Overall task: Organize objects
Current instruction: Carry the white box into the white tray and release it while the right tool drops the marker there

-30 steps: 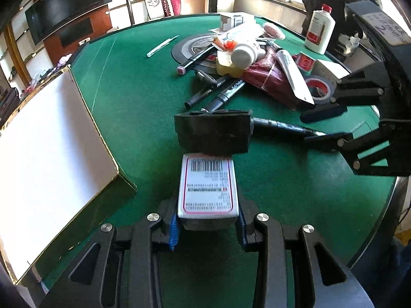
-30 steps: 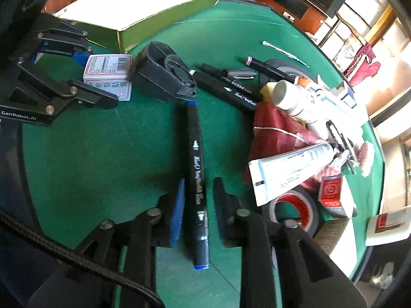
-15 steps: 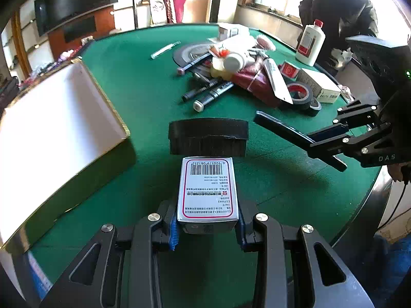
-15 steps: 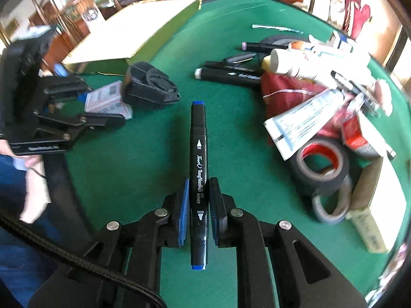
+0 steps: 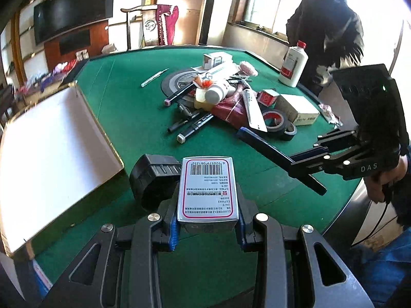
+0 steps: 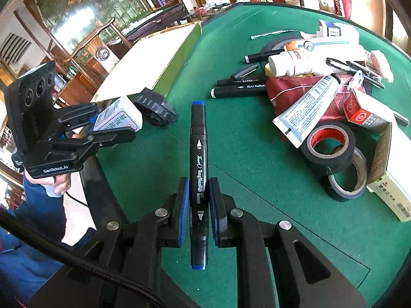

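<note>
white box point(image 5: 51, 159): left side cut off by frame edge
black holder point(image 5: 151, 177): partly hidden behind barcode box point(image 5: 207, 187)
barcode box print: too small, perhaps chinese

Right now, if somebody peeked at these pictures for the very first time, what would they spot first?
Probably the black marker with blue ends, clamped in the right hand-held gripper above the green table. Next, the small white barcode box gripped by the left hand-held gripper. Behind them sits a messy pile at the table's middle, with a red-lined tape roll and a white tube.
</note>
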The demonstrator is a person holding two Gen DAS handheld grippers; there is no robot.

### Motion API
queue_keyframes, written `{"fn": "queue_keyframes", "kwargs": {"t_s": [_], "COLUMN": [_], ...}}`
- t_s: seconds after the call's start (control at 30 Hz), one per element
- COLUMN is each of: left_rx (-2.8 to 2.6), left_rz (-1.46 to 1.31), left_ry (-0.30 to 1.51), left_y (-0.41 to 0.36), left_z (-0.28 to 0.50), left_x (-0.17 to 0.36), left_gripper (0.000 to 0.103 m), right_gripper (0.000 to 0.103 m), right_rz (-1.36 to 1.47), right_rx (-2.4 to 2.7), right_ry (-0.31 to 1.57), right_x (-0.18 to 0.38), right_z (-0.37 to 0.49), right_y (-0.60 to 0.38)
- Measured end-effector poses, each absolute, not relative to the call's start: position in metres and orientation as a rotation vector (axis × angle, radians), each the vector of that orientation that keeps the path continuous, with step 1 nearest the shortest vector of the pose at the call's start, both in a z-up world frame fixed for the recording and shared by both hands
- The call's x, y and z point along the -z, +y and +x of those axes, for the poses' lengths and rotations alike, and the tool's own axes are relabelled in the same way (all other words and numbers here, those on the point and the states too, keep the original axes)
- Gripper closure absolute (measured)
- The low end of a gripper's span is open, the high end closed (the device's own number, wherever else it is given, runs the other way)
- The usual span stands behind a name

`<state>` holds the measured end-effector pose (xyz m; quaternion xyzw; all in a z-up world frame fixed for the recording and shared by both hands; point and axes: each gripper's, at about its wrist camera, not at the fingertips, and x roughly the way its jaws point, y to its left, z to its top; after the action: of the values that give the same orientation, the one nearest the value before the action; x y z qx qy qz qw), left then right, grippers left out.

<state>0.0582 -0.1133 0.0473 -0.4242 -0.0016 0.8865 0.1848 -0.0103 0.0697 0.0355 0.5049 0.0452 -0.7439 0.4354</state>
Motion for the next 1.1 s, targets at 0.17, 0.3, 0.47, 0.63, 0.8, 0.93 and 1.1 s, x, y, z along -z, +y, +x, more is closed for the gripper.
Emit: {"fn": "queue_keyframes", "kwargs": {"t_s": [0.17,0.3,0.47,0.63,0.8,0.93,1.1], "left_rx": [-2.542,-2.614,-2.716,-2.813,-2.856,-2.851,-2.804], "left_rz": [-1.170,-1.135,-1.114,-1.139,-1.224,-1.325,-1.427], "left_ry": [-0.078,-0.151,-0.221,-0.296,-0.341,-0.382,-0.450], "left_y": [-0.134,-0.164,-0.206,-0.251,-0.286,-0.307,-0.329], "left_z": [0.063,0.069,0.066,0.044,0.001,-0.045,-0.095], "left_x": [-0.053,-0.064,-0.080,-0.088,-0.086,-0.073,-0.048], "left_gripper": [0.073,0.073,0.073,0.073,0.073,0.073,0.073], "right_gripper": [0.090,0.090,0.090,0.090,0.090,0.090,0.090], "right_rz": [1.242,1.231,1.189,1.146,1.165,1.200,1.249], "right_rx": [1.841,1.828,1.808,1.802,1.803,1.841,1.890], "right_ry": [0.091,0.078,0.080,0.124,0.145,0.136,0.121], "right_x": [-0.038,-0.045,-0.064,-0.079,-0.080,-0.075,-0.064], "right_z": [-0.011,-0.012,-0.017,-0.028,-0.054,-0.087,-0.127], "right_y": [0.067,0.056,0.022,-0.034,-0.091,-0.134,-0.180]}}
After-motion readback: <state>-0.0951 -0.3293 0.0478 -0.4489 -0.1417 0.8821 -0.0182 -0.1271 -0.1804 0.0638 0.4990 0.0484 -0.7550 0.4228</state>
